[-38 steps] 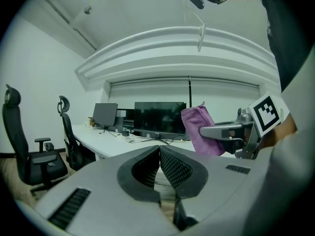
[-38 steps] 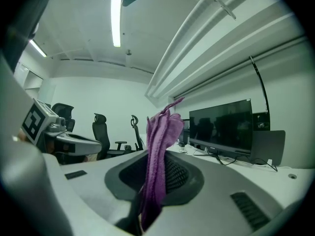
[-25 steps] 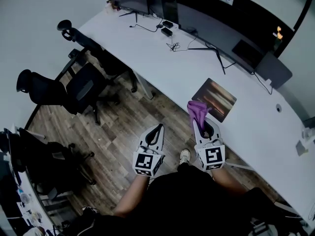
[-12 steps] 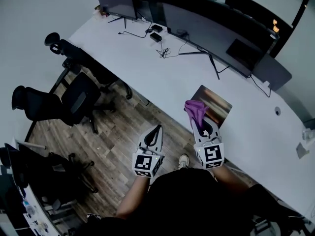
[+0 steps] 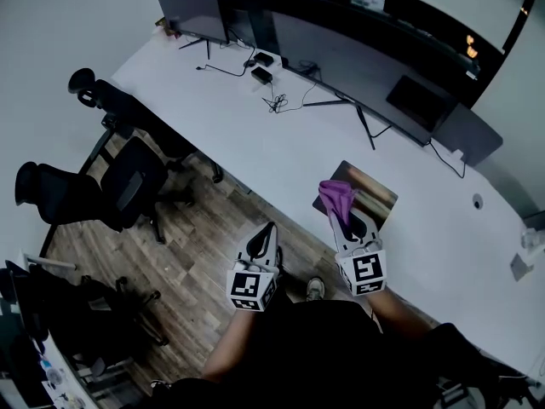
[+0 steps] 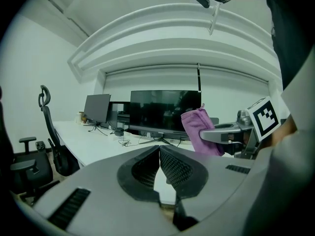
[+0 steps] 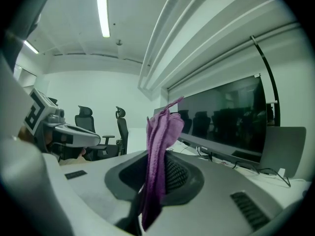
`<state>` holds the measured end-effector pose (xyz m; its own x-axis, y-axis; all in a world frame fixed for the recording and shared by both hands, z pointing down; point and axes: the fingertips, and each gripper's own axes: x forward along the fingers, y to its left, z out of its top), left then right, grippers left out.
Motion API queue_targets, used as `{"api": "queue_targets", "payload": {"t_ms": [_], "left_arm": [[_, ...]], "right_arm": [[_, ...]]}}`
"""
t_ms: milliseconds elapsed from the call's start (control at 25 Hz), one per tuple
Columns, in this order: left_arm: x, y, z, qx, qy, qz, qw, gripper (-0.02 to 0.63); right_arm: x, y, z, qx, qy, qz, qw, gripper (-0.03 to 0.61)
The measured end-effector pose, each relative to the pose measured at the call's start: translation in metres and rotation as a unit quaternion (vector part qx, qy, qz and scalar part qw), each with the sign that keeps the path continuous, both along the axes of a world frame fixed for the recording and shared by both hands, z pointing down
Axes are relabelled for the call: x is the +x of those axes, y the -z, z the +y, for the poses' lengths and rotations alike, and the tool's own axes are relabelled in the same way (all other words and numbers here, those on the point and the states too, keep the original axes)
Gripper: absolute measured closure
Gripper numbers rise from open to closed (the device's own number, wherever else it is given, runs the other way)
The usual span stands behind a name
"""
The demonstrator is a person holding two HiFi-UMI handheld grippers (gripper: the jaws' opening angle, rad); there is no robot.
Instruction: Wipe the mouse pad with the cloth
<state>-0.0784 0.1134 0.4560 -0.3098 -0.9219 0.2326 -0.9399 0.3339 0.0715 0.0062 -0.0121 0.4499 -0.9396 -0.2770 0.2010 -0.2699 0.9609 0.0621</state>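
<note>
My right tool (image 5: 344, 214) was clamped on a bunched purple cloth (image 5: 337, 195). The rectangular brown mouse pad (image 5: 373, 196) lay just ahead of it on the white surface (image 5: 255, 135). My left tool (image 5: 270, 227) hung alongside, jaws together and empty. I judged this the approach; next, the cloth needed lowering onto the pad.

I see white bench (image 5: 255, 152), dark monitors (image 5: 358, 71) along far edge, cable tangle (image 5: 274, 102) just before them. Black office chairs (image 5: 128, 173) on wood floor (image 5: 200, 241), near side.
</note>
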Motion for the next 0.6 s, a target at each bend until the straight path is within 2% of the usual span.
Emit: {"api": "queue_targets", "payload": {"t_ms": [280,600], "left_arm": [[-0.030,-0.006,-0.048,0.007,-0.052,0.000,0.9986,0.592],[-0.075,-0.009,-0.105,0.003,-0.129,0.011,0.9916,0.592]], "right_arm": [[-0.024,-0.009,-0.031,-0.005,-0.034,0.014,0.999,0.508],[-0.065,-0.011,-0.067,-0.007,-0.100,0.031,0.994,0.508]]}}
